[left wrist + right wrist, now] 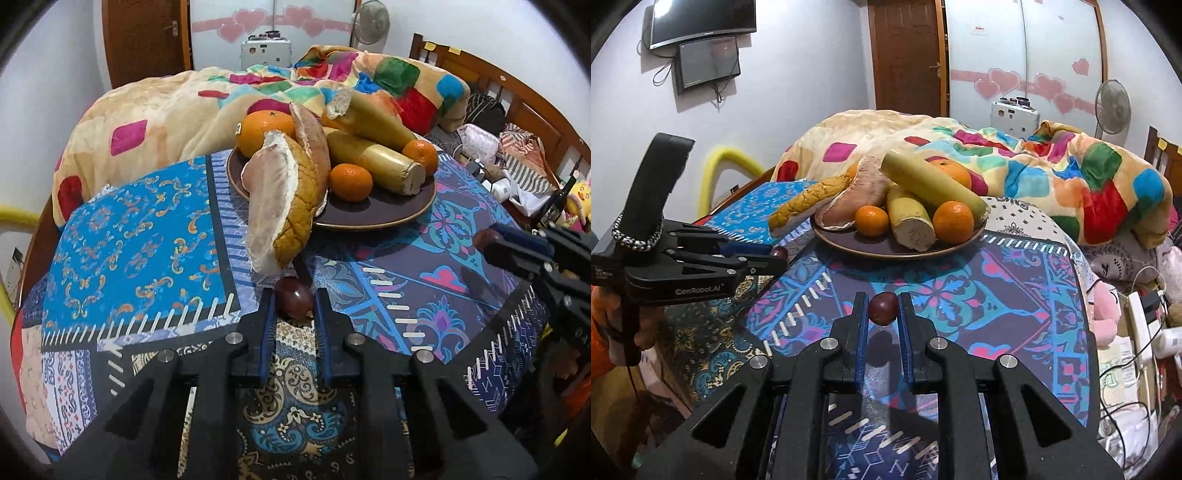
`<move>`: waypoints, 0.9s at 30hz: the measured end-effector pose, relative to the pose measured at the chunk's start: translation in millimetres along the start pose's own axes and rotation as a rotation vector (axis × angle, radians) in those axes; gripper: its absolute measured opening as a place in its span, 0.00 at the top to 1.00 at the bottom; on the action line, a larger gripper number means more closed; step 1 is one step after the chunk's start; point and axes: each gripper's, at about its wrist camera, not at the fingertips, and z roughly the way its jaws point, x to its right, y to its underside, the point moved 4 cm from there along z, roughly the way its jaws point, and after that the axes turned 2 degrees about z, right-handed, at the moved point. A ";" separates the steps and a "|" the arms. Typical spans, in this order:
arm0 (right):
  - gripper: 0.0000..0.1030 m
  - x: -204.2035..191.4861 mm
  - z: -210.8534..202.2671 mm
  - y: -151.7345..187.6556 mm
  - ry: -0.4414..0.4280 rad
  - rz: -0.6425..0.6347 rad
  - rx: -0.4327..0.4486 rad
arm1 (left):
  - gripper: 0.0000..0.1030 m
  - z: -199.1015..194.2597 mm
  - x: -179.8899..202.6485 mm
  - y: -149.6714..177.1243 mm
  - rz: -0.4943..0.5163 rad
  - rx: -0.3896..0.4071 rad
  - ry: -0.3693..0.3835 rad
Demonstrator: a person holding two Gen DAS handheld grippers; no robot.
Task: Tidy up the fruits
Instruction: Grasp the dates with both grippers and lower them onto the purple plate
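Left wrist view: left gripper point(294, 301) pinches a dark red plum point(294, 302) just above the patterned cloth point(140, 229), short of the brown plate point(373, 218) piled with oranges and pomelo pieces. Right gripper point(882, 308) likewise clamps its own plum point(883, 308). Step looks like carry-to-plate; next move calls for lifting over the rim into a free gap near the small orange point(351, 181).
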 end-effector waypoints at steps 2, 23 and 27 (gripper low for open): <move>0.86 0.8 -0.7 -3.7 0.010 -0.014 0.006 | 0.81 -1.8 -1.4 1.4 -0.006 0.005 0.008; 0.86 6.1 -1.1 -63.8 0.044 -0.044 0.120 | 0.81 -45.9 15.5 -65.3 0.029 0.209 0.021; 0.86 16.2 12.4 -73.4 0.049 -0.029 0.108 | 0.81 -29.0 18.7 -73.2 0.030 0.198 0.019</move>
